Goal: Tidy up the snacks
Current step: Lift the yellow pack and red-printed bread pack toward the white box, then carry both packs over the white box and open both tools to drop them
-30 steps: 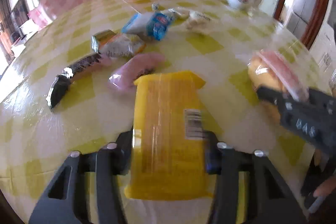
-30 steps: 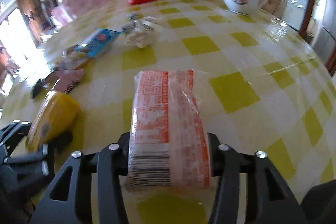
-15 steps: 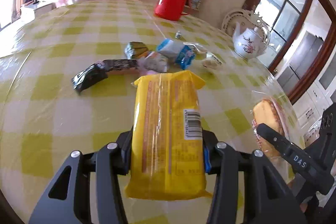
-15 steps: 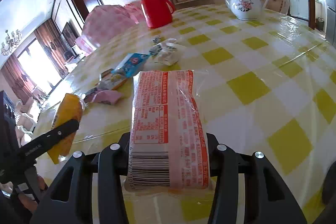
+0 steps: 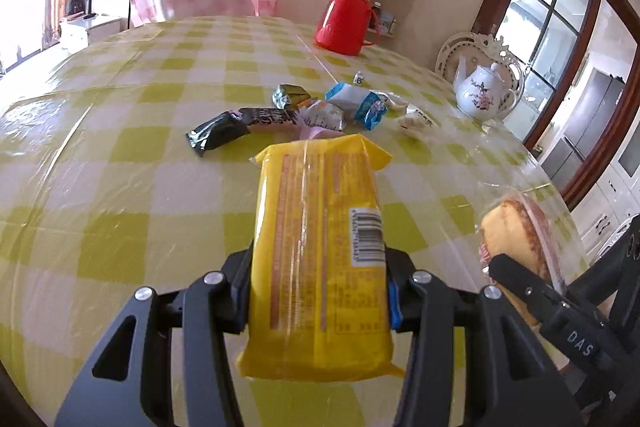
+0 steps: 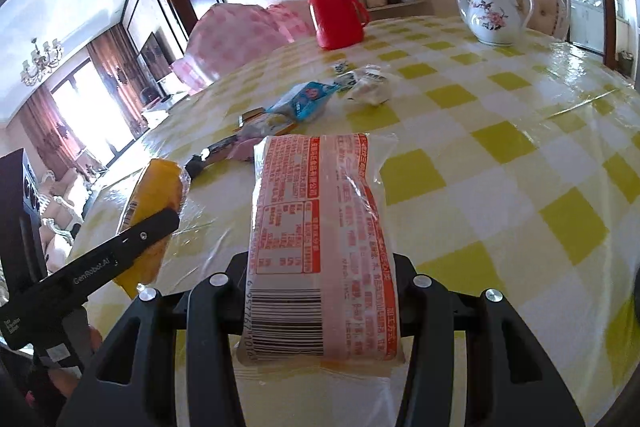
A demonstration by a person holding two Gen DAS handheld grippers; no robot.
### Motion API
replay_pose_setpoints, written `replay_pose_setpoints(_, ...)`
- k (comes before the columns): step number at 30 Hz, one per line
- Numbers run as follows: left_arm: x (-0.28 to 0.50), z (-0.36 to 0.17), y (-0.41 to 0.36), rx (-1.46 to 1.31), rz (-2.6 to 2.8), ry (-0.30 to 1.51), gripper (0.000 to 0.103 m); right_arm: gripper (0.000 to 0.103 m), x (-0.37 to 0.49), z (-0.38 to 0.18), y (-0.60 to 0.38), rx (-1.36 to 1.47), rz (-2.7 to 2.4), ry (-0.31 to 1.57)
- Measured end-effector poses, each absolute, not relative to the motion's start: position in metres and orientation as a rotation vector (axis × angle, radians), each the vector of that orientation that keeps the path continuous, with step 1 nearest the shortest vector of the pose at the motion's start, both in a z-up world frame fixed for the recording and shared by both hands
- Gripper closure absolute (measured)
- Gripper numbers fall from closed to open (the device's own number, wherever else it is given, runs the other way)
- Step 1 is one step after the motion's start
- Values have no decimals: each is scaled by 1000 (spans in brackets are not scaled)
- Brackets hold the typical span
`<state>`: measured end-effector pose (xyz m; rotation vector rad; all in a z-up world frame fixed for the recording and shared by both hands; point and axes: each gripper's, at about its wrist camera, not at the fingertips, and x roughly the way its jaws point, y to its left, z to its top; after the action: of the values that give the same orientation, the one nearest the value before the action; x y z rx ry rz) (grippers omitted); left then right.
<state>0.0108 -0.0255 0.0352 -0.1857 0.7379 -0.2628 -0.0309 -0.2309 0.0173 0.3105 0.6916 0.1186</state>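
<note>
A: Tongs first: your left tongs (image 5: 320, 291) are clenched on the yellow pack (image 5: 320, 247), and your right tongs (image 6: 320, 291) are clenched on the red-print pack (image 6: 320, 239). Both packs sit lengthwise between the jaws and look lifted clear of the desk (image 5: 120, 187).

B: So how far along are you, going by that?

A: Early to midway, I'd judge. You have two snacks in hand, but neither is set down anywhere yet, and I can't see a box or tray meant for them.

B: And what is left?

A: Take the red flask (image 5: 346, 15) at the far edge as your mark. Between it and you, well short of the flask, a loose cluster lies on the desk: a black bar (image 5: 216, 137), a green-foil snack (image 5: 290, 95), a blue pack (image 5: 358, 103), and a white wrapper (image 5: 416, 119) nearest the teapot (image 5: 482, 95). A tiny item (image 5: 359, 79) sits closer to the flask. A pale pink one peeks out behind your yellow pack; it's mostly hidden.

B: So those are untouched?

A: They look unsorted, lying at mixed angles. You'd need to place your two packs, then work through that cluster.
</note>
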Motion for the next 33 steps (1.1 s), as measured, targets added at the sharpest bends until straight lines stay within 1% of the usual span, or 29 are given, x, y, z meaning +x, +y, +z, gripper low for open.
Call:
replay_pose_setpoints(14, -51, 47, -4, -179, -242, 655, 55, 57, -69, 17, -199, 300, 183, 675)
replay_pose_setpoints(26, -112, 52, 38, -115, -201, 710, 55, 57, -99, 17, -150, 266, 309, 697)
replay_pose_setpoints(33, -141, 52, 72, -129, -193, 724, 55, 57, -107, 18, -119, 226, 378, 715)
